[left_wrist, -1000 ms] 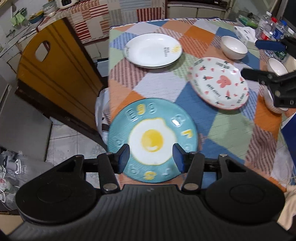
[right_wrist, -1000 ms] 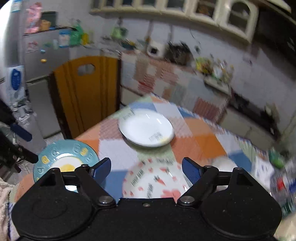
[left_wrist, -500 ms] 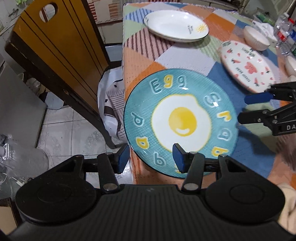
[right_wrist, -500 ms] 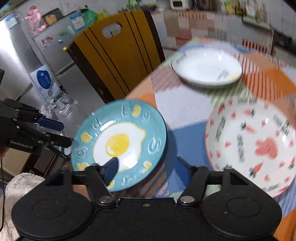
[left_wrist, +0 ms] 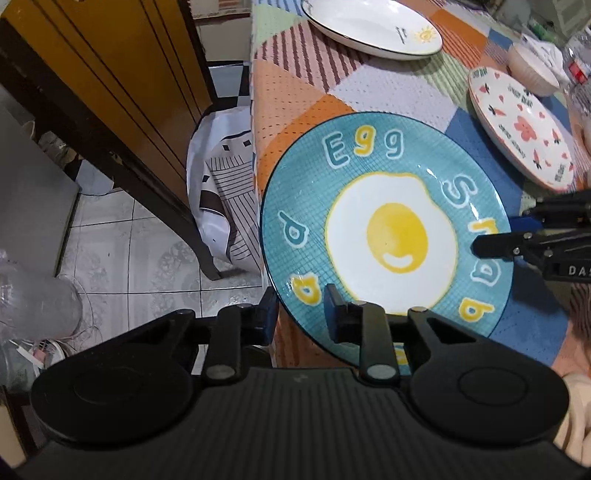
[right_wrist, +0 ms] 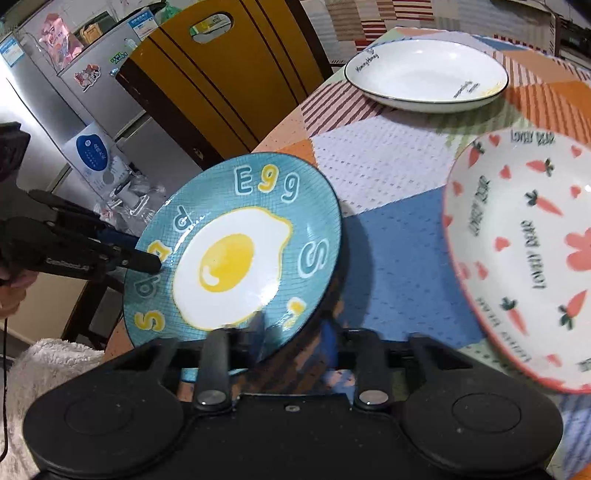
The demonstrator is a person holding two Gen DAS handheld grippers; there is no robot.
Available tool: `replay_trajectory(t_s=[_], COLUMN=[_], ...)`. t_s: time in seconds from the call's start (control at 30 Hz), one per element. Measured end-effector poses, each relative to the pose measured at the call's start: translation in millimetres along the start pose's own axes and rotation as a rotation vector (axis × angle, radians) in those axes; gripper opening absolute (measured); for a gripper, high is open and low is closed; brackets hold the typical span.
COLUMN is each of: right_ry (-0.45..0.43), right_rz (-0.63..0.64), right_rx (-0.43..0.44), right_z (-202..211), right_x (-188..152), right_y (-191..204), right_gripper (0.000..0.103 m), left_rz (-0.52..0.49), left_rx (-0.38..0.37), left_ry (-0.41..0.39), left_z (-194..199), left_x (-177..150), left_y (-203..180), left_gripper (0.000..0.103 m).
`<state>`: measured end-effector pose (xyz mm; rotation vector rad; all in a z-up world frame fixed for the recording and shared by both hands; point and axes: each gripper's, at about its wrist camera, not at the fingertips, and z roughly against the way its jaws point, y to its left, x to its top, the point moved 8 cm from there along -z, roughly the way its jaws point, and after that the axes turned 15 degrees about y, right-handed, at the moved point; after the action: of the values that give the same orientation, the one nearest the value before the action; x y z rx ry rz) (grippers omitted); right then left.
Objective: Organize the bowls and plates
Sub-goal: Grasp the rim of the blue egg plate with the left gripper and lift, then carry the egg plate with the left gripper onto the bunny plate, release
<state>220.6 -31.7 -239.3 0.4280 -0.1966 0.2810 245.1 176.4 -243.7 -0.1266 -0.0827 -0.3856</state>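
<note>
Left tool [left_wrist: 299, 317]: my jaws are closing across the near-left rim of the egg plate [left_wrist: 391, 236]; one pad sits above the rim, the other below and outside it. I cannot tell whether they pinch yet.
Right tool [right_wrist: 291, 332]: jaws closing too, one blurred finger over the plate's near edge in the right wrist view. In the left wrist view it shows at right centre, its tips over the plate's right rim. Grip not confirmed.
Egg plate: at the table's [left_wrist: 295, 92] near-left corner, its left edge overhanging the floor [left_wrist: 129, 251].
Risk, slip: the glazed rim is thin and smooth; if either tool clamps only the lip, the plate could tip off the corner onto the tiles.
Risk, uneven lift: if one side bites before the other, the plate may pivot and slide.
Around: carrot plate [right_wrist: 524, 258] close at right in the right wrist view; white plate [left_wrist: 373, 26] at top of frame; a white bowl [left_wrist: 532, 70] upper right.
In the way: the yellow chair [left_wrist: 110, 74] stands just beside the table's left edge; the carrot plate crowds any swing to the right.
</note>
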Motion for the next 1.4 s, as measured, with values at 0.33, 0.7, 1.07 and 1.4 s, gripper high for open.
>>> replay_trajectory(t_s=[0.33,0.7,1.07,1.4], right_ry=[-0.05,-0.067,-0.131,-0.131], right_rz=[-0.03,0.01,0.025,-0.04], right_rx=[0.008,0.044,0.0,-0.066], right_z=[0,38,107,149], right_x=[-1,-10,-20,-23], right_y=[-2,-7,-26,-79], right_gripper=[0.023,0.023,0.023,0.022], left_rz=[0.06,0.037,-0.034,-0.078], left_rx=[0.013,0.001,-0.016,-0.072], left_ry=[-0.008,-0.026,-0.076,-0.073], left_z=[1,36,72,55], left_x=[-2,-7,21,73], left_y=[-2,-35,-92,-149], left_gripper=[0.022,0.022,0.022,0.023])
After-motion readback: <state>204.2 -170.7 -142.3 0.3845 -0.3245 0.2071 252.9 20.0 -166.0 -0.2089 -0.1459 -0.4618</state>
